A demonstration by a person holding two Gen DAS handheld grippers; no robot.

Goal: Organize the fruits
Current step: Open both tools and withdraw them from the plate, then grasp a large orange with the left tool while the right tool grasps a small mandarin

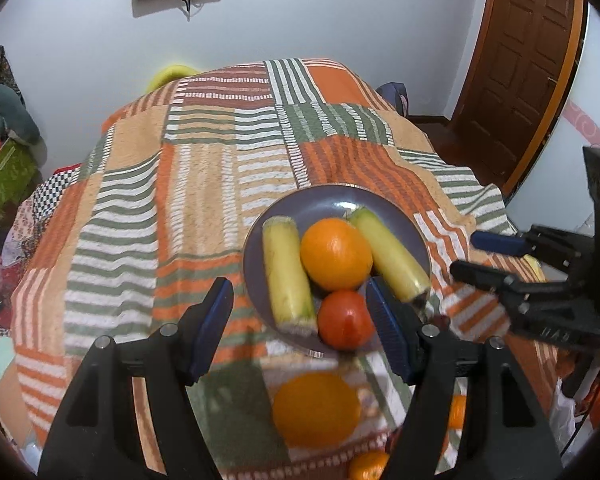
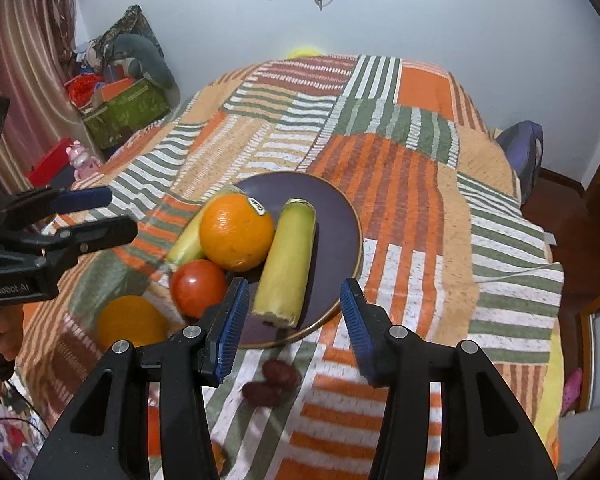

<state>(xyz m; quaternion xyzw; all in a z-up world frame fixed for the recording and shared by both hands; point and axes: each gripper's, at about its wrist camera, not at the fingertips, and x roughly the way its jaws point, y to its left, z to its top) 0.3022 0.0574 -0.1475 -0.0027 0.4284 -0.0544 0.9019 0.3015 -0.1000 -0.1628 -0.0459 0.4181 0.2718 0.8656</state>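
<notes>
A patchwork cloth of orange, green, peach and white striped blocks covers the whole desk and drapes over its edges. A dark purple plate rests on it toward the near side. Just off the plate's near-left rim, a loose orange sits directly on the cloth, with a smaller orange fruit nearer the desk's front edge. Two dark red dates lie together on the cloth just in front of the plate.

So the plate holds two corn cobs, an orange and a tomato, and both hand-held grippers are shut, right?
Not quite. Both views show the left hand-held gripper and right hand-held gripper open and empty. The plate does hold two corn cobs, an orange and a tomato.
</notes>
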